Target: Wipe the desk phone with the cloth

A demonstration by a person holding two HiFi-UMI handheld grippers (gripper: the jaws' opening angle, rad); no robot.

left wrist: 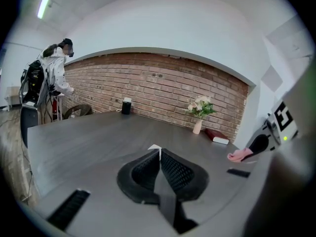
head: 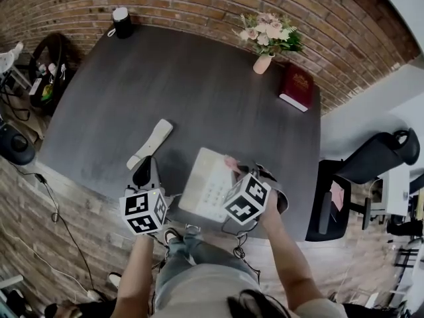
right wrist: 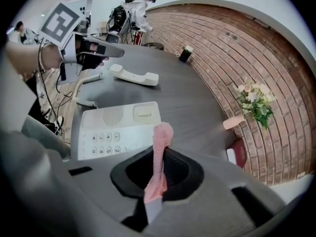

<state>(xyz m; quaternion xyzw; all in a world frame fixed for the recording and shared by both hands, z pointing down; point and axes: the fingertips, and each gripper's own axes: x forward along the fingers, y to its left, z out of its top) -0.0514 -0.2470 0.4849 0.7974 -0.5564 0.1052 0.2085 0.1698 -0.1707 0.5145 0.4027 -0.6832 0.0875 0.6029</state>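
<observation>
The white desk phone base [head: 207, 183] lies near the table's front edge, keypad up [right wrist: 116, 130]. Its handset [head: 151, 143] is off the base and lies to the left on the table [right wrist: 134, 75]. My right gripper [head: 244, 172] is shut on a pink cloth [right wrist: 159, 154], which hangs over the base's far right corner [head: 230, 163]. My left gripper [head: 146, 173] has its jaws together [left wrist: 159, 154], just at the handset's near end. Only a small white tip of the handset shows past them.
The dark grey table [head: 199, 98] backs onto a brick wall. On it are a vase of flowers [head: 265, 42], a red book [head: 296, 87] and a black cup [head: 121, 22]. A black office chair [head: 371, 161] is at the right. Cables hang off the front left edge.
</observation>
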